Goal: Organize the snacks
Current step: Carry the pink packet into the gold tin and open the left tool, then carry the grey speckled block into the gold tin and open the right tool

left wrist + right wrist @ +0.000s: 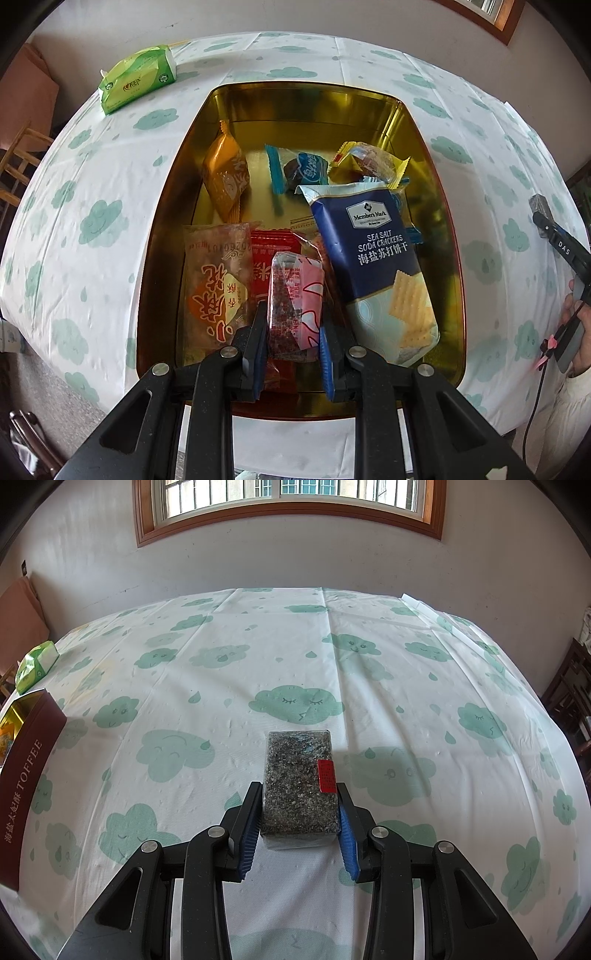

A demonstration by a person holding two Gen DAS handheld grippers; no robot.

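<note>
In the left wrist view my left gripper (293, 321) is shut on a pink snack packet (295, 302) and holds it over the near end of a gold tin (162, 206). The tin holds a blue soda cracker pack (376, 266), an orange packet (225, 177), a red packet (273, 251) and several small sweets. In the right wrist view my right gripper (300, 794) is shut on a speckled grey-black snack block (299, 786) with a red label, low over the tablecloth. The tin's dark red side (26, 782) shows at the left edge.
A green tissue pack (138, 77) lies at the far left of the table; it also shows in the right wrist view (35, 664). The cloud-print tablecloth (295, 646) covers the table. A window is on the far wall. Chairs stand at both sides.
</note>
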